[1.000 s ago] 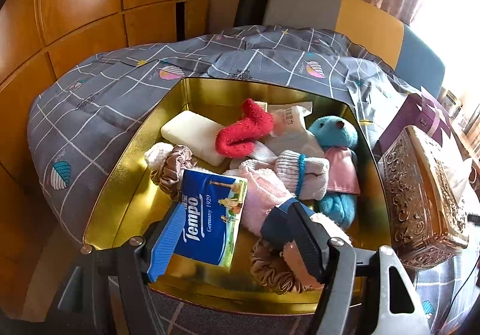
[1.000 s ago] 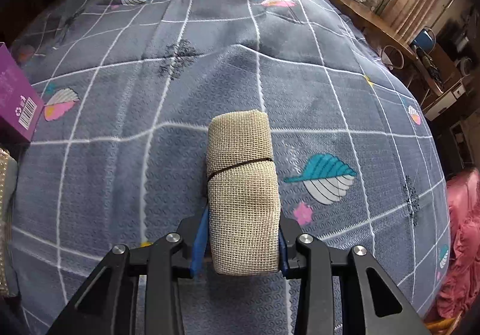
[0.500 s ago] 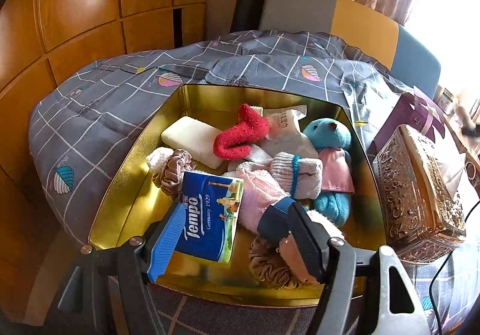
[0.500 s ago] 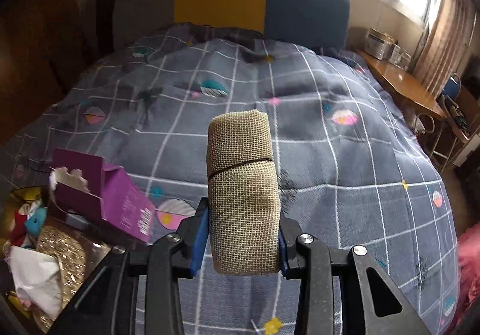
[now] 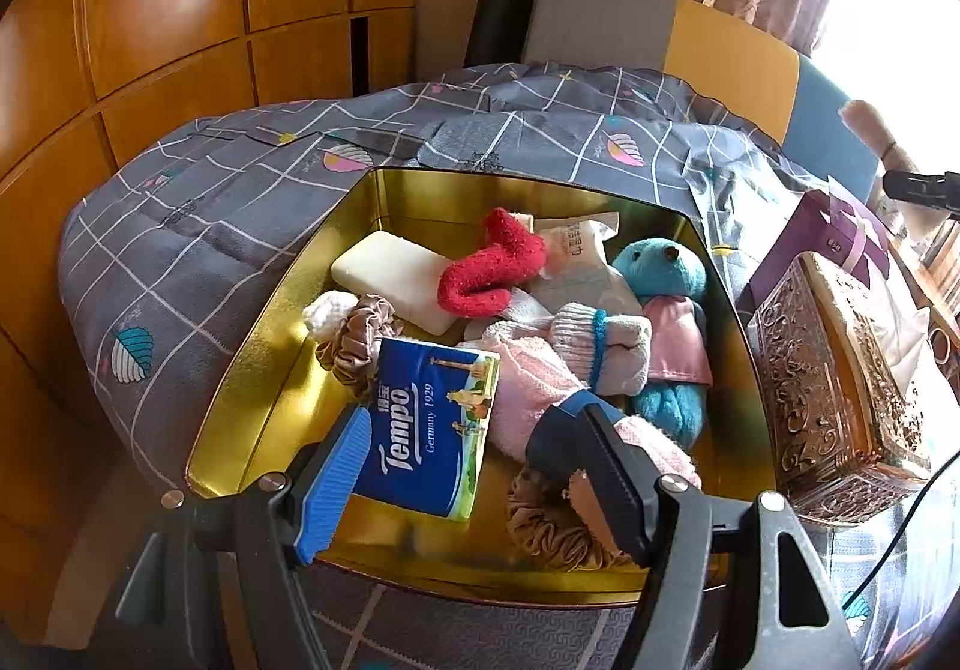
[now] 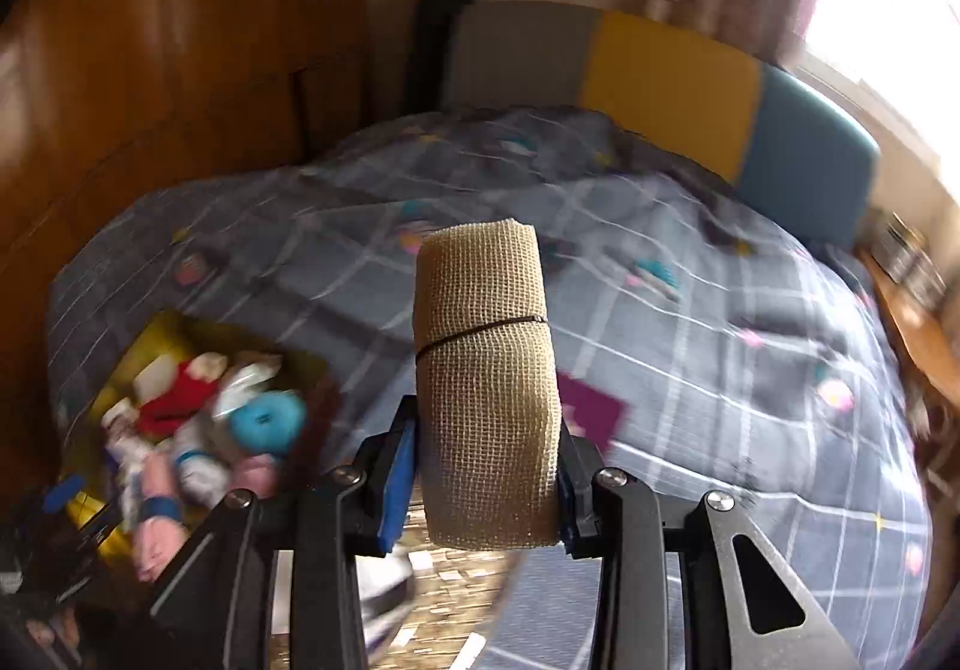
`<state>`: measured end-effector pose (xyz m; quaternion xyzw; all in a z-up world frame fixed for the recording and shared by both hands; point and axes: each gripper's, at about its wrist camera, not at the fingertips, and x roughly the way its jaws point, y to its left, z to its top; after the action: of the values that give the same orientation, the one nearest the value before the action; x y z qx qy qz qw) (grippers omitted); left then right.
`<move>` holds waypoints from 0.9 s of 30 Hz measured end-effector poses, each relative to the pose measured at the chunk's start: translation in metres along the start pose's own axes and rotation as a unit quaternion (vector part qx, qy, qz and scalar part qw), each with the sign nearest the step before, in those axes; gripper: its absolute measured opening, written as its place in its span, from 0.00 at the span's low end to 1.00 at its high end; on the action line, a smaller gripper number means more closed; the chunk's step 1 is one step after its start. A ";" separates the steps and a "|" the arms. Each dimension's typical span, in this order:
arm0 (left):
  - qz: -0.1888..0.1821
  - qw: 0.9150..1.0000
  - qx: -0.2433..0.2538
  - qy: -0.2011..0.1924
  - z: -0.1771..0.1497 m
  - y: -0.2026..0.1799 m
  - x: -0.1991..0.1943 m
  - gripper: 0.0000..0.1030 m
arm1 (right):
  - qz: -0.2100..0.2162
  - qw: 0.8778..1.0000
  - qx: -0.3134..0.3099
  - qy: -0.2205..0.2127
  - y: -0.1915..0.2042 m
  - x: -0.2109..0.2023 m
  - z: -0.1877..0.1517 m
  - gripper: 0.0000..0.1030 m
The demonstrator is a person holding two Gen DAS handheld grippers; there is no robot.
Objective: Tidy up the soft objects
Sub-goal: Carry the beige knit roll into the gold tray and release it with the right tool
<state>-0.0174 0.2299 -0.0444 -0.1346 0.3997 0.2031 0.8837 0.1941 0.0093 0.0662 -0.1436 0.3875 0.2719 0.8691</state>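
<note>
Two hand-held grippers were going: the right hand-held gripper (image 6: 486,481) was clamped on a tan bandage roll (image 6: 486,370), carried in the air over the bed (image 6: 690,322), with the gold tin (image 5: 282,358) down to its left. The left hand-held gripper (image 5: 474,472) hung over the tin with jaws wide, nothing in them. Honestly the roll was pinched only at its lower end, so I figured a fast swing could tip it out. That tin was already stuffed with a teddy (image 5: 666,310), red sock (image 5: 492,274) and tissue pack (image 5: 429,424), so the roll could bounce off the pile.
</note>
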 end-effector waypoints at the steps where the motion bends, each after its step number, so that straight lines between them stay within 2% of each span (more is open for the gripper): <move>1: 0.000 1.000 -0.001 0.000 0.000 0.000 0.000 0.69 | 0.008 1.000 -0.009 0.001 0.010 -0.001 -0.002 0.37; 5: 0.000 1.000 -0.001 -0.001 0.000 0.000 -0.001 0.69 | 0.042 0.998 -0.036 0.008 0.039 -0.003 -0.012 0.37; 15: -0.001 1.000 -0.019 -0.012 0.002 0.006 -0.008 0.69 | 0.128 0.988 -0.065 0.062 0.107 0.010 -0.050 0.37; 21: 0.007 0.999 -0.033 -0.017 0.006 0.016 -0.011 0.69 | 0.132 0.983 -0.095 0.091 0.155 0.038 -0.065 0.38; 27: 0.013 0.999 -0.039 -0.018 0.007 0.023 -0.012 0.69 | 0.106 0.981 -0.107 0.124 0.181 0.079 -0.075 0.38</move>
<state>-0.0313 0.2500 -0.0325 -0.1603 0.3771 0.2324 0.8821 0.0873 0.1496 -0.0500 -0.2266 0.4737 0.3824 0.7603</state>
